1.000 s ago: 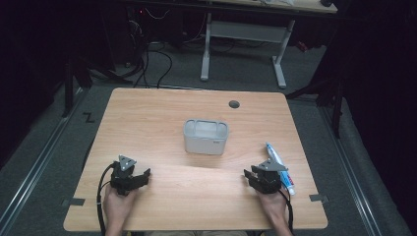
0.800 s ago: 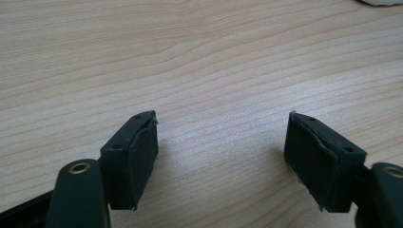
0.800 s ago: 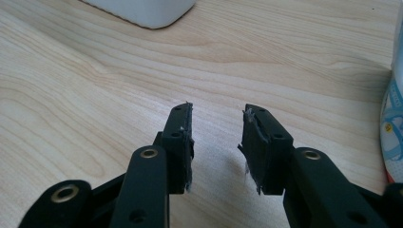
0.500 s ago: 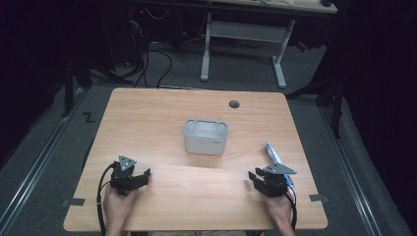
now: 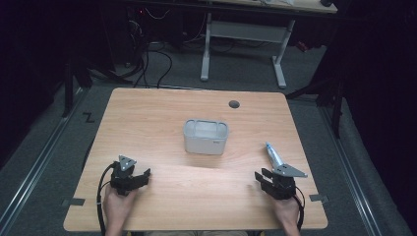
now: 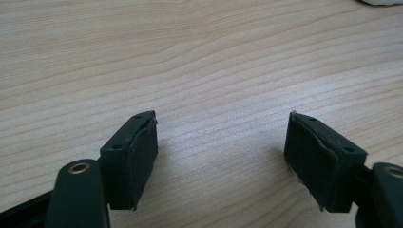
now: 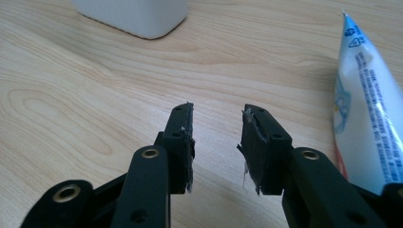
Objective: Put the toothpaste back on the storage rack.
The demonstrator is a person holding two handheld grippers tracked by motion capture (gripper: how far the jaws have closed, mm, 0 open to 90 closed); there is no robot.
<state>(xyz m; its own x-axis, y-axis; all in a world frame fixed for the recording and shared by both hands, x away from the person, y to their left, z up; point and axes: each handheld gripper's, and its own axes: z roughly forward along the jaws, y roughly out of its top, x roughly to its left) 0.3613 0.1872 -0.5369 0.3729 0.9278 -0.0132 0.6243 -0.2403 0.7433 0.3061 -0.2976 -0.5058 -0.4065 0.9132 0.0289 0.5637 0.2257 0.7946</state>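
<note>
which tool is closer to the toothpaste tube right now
The right tool. The toothpaste tube lies on the table just ahead of it, beside its open jaws. The left tool sits near the table's opposite front corner, far across from the tube.

**Container at centre, tube at right**

A white rectangular container [image 5: 206, 136] with rounded corners stands upright and open-topped near the middle of the desk [image 5: 162, 113]; its inside looks empty. Well apart to its right, toward the near right corner, a white and blue tube [image 5: 273, 155] lies flat on the wood, its length running near to far and angled slightly left. Small print covers its side.
</note>
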